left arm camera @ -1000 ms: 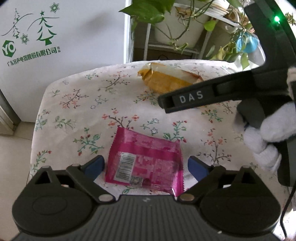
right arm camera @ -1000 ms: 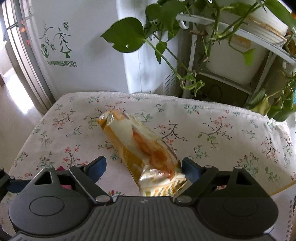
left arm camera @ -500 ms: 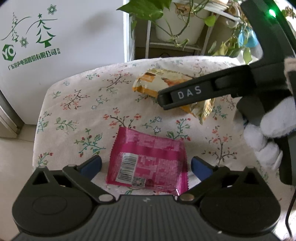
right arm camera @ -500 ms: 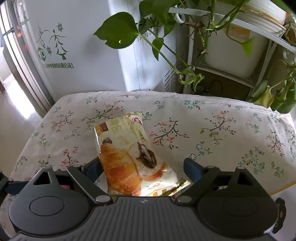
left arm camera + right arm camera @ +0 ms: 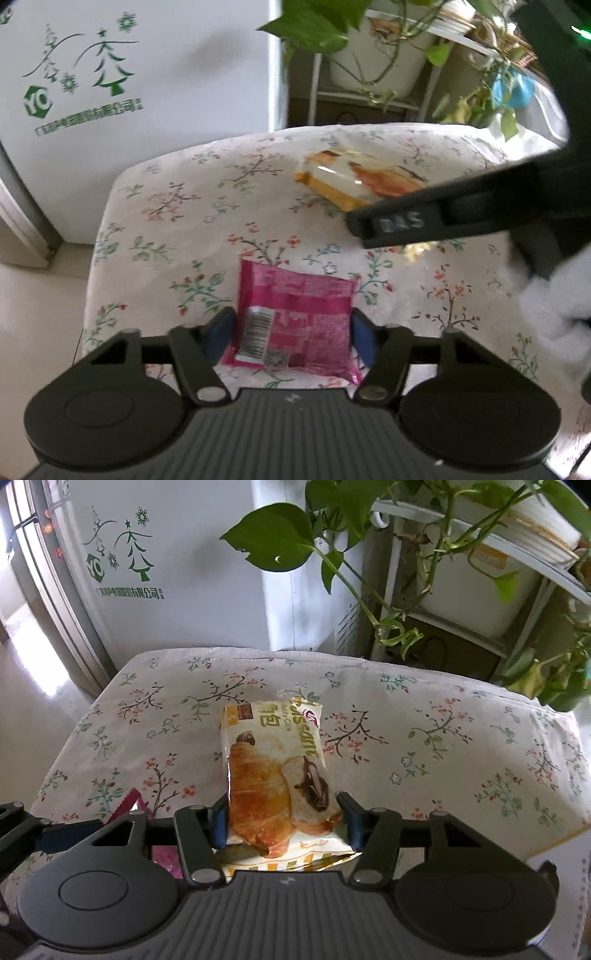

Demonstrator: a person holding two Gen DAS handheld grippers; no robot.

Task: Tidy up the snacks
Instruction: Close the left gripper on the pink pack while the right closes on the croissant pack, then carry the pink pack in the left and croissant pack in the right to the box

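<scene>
A pink snack packet (image 5: pixel 295 310) lies flat on the floral tablecloth (image 5: pixel 177 206), barcode side up. My left gripper (image 5: pixel 291 336) is closing on it, and its blue pads (image 5: pixel 221 332) touch the packet's two side edges. A yellow croissant packet (image 5: pixel 273 760) lies lengthwise on the cloth with its near end between the jaws of my right gripper (image 5: pixel 284 823); those jaws are closing and the pads press its sides. In the left wrist view the croissant packet (image 5: pixel 354 177) lies partly behind one black finger (image 5: pixel 399 227) of the right gripper, held by a white-gloved hand (image 5: pixel 554 295).
A white appliance (image 5: pixel 110 92) with green tree print stands behind the table on the left. A metal plant stand (image 5: pixel 480 572) with pots stands behind on the right, and leaves (image 5: pixel 273 542) hang over the table's far edge. The tablecloth drops off to the floor on the left.
Both pairs of jaws have come in from wide apart onto their packets. The croissant packet has turned from lying slantwise to lengthwise, print side up, between the right jaws.
</scene>
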